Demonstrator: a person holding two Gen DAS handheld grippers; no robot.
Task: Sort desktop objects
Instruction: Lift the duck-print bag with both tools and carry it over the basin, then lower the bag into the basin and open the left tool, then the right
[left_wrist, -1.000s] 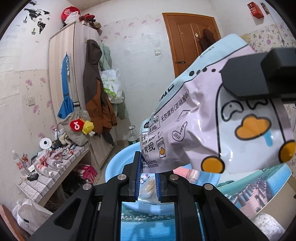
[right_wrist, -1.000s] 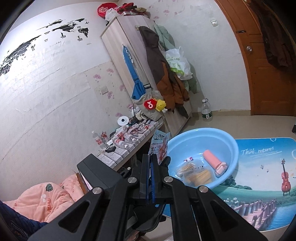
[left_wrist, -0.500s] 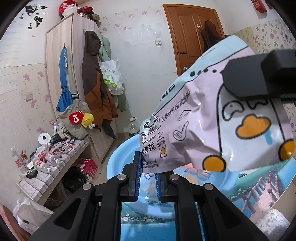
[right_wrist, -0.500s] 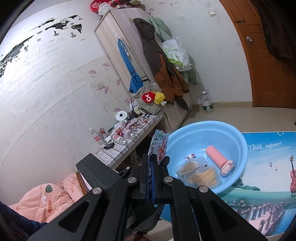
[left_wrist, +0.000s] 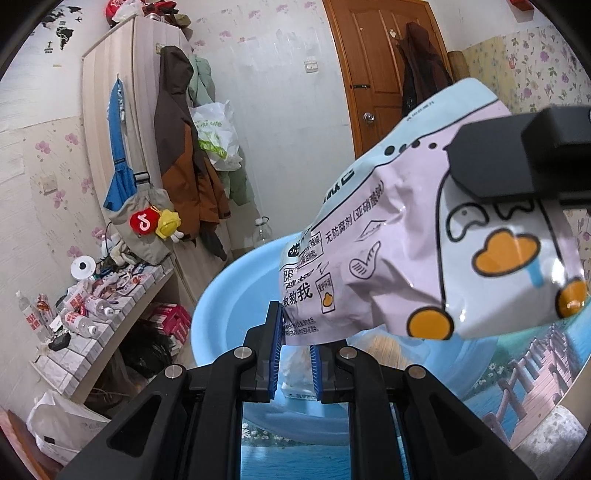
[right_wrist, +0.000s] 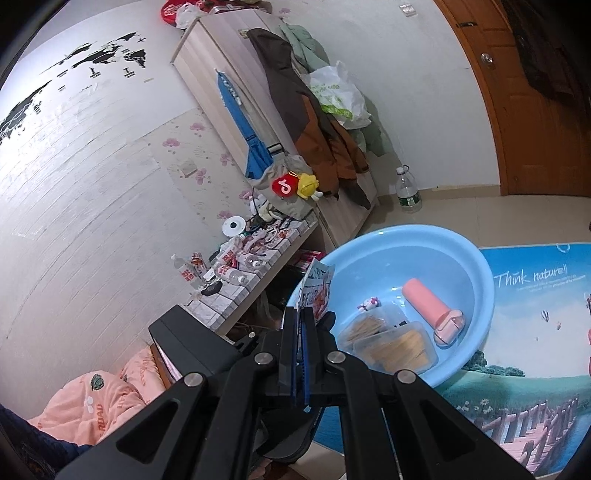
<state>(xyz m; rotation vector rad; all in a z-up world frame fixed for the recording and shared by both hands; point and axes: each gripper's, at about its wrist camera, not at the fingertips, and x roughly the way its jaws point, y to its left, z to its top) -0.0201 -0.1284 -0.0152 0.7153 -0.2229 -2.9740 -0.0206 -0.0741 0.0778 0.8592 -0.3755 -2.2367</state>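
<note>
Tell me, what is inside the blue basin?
In the blue basin: a pink bottle, clear boxes of sticks and a small toy. The held snack bag covers its near-left edge.

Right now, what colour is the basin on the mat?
Light blue; the basin shows best in the right wrist view.

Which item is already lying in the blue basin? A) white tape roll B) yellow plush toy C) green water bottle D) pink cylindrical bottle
D: in the right wrist view the pink cylindrical bottle lies inside the blue basin, beside clear packs of sticks.
</note>
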